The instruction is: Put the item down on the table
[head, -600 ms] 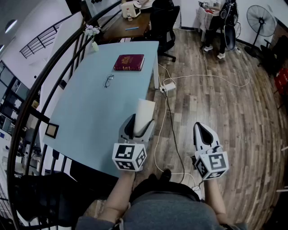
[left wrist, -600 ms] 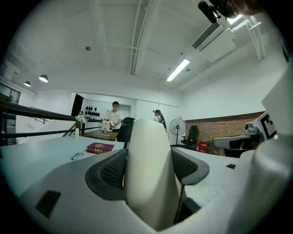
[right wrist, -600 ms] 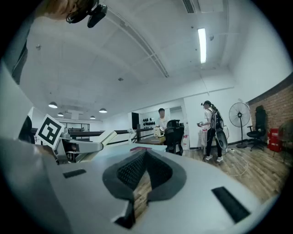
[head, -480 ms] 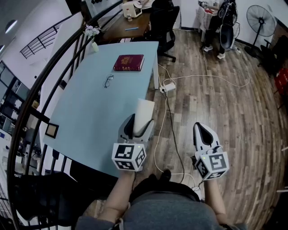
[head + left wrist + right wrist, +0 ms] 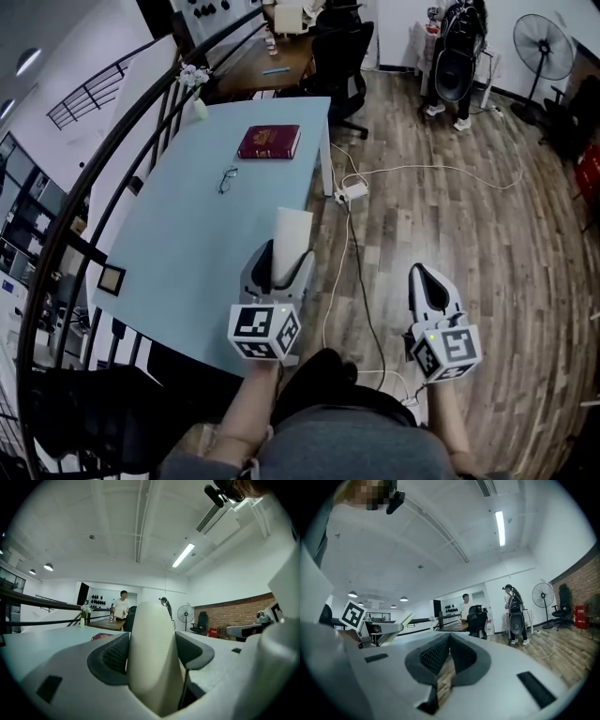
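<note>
Left gripper (image 5: 284,265) is clasping the pale upright item (image 5: 292,232) between its jaws at the near right edge of the blue table (image 5: 187,225), so setting it down and letting go are seemingly remaining, while the right gripper (image 5: 429,283) is hanging clenched and empty.

left tongs (image 5: 286,251), right tongs (image 5: 419,272): 2 (a pair) | white item (image 5: 292,234): 1 | red book (image 5: 269,142): 1 | glasses (image 5: 227,178): 1 | fan (image 5: 547,42): 1

No legible text, labels or numbers anywhere
</note>
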Demonstrator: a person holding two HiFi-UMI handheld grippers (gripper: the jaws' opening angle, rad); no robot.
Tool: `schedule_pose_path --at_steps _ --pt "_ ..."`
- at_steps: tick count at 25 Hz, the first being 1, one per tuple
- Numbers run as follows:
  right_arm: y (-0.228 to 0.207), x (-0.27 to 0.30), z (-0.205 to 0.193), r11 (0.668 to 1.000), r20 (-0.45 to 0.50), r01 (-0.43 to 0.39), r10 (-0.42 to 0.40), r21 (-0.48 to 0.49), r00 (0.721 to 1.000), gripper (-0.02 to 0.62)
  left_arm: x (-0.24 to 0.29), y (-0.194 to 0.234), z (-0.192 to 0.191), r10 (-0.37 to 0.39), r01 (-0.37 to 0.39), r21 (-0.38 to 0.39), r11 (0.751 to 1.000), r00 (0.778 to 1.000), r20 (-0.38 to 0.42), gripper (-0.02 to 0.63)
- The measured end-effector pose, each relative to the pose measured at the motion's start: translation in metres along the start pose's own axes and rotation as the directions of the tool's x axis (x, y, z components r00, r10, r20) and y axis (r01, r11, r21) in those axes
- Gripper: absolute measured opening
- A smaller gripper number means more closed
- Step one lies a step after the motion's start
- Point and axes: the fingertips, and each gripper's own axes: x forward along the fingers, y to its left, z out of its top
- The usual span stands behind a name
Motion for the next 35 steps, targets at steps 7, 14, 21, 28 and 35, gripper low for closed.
schedule_pose_path --at_steps 7,14,21,28,35 --pt "-0.006 0.011 -0.005 1.000 -0.005 -0.006 0.007 0.023 1.000 0.003 0.016 0.007 0.004 0.016 -0.016 0.009 1.000 1.000 0.004 0.310" --pt "-0.026 0.052 -0.007 1.000 -0.022 0.002 -0.001 0.030 1.000 0.003 0.066 0.024 0.002 0.026 -0.026 0.000 1.000 1.000 -0.003 0.310" --pt "-0.054 0.119 -0.002 1.000 -0.031 -0.011 0.012 0.018 0.999 0.003 0.136 0.050 0.001 0.030 -0.030 -0.013 0.999 1.000 -0.011 0.310" --pt "-0.073 0.202 0.008 0.999 -0.044 -0.038 0.038 0.018 0.998 0.003 0.205 0.083 0.008 0.031 -0.031 -0.012 0.999 0.999 -0.018 0.310" --pt "-0.081 0.267 0.015 0.998 -0.061 -0.067 0.067 0.011 0.996 0.003 0.252 0.110 0.016 0.033 -0.034 -0.021 0.999 0.999 -0.017 0.310"
